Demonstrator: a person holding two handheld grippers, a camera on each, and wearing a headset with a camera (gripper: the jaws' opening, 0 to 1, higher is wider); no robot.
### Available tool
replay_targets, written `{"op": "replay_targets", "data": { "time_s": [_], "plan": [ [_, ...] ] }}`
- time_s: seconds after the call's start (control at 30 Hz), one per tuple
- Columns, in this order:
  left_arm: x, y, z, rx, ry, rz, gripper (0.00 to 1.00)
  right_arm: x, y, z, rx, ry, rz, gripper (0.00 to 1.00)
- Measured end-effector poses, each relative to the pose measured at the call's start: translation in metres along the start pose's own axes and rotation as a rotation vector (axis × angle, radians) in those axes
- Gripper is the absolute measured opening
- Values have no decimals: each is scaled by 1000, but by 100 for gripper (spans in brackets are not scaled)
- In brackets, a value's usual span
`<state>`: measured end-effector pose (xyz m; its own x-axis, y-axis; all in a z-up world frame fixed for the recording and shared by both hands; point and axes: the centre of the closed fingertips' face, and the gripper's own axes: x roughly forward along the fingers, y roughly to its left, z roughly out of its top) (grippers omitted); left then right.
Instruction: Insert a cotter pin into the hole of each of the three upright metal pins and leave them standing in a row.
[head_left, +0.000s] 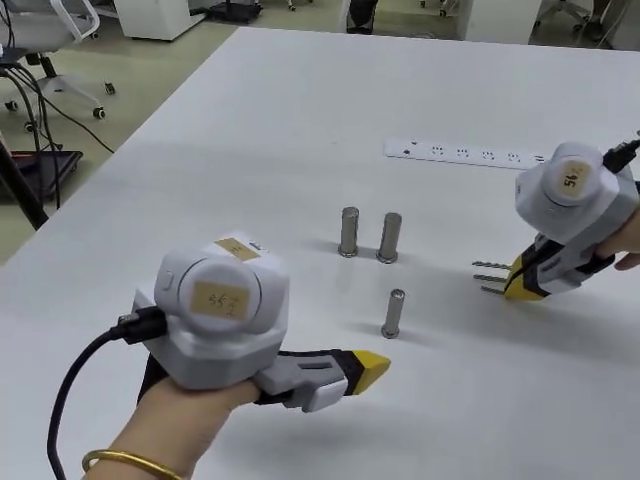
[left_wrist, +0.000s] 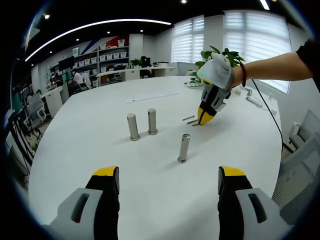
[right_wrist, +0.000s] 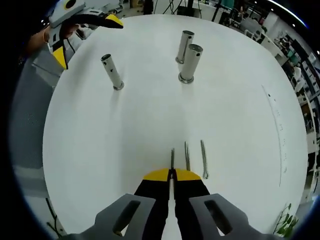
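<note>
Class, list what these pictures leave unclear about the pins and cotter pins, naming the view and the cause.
- Cross-holes in the metal pins: too small to find in the head view.
- Whether the right gripper pinches the leftmost cotter pin: its yellow tips cover the pin's near end in the right gripper view.
- The power strip's right end: hidden behind the right gripper in the head view.

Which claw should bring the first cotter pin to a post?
Right. The right claw is shut on the end of one cotter pin, two more lying beside it. The left claw is open and empty, nearer the upright metal pins, away from the cotter pins.
</note>
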<state>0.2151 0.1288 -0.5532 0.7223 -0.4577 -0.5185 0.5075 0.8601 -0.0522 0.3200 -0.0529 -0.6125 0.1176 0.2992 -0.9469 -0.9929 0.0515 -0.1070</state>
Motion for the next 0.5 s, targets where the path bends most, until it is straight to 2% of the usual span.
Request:
{"op": "replay_targets", "data": {
  "time_s": [0.3, 0.4, 0.5],
  "plan": [
    [-2, -2, 4, 4, -7, -4, 77, -9, 5, 5, -36, -33, -39, 0],
    [-1, -3, 4, 28, 9, -3, 76, -15, 10, 12, -54, -73, -59, 0],
    [-1, -6, 5, 28, 7, -9, 73, -19, 15, 16, -69, -97, -77, 0]
  ]
}}
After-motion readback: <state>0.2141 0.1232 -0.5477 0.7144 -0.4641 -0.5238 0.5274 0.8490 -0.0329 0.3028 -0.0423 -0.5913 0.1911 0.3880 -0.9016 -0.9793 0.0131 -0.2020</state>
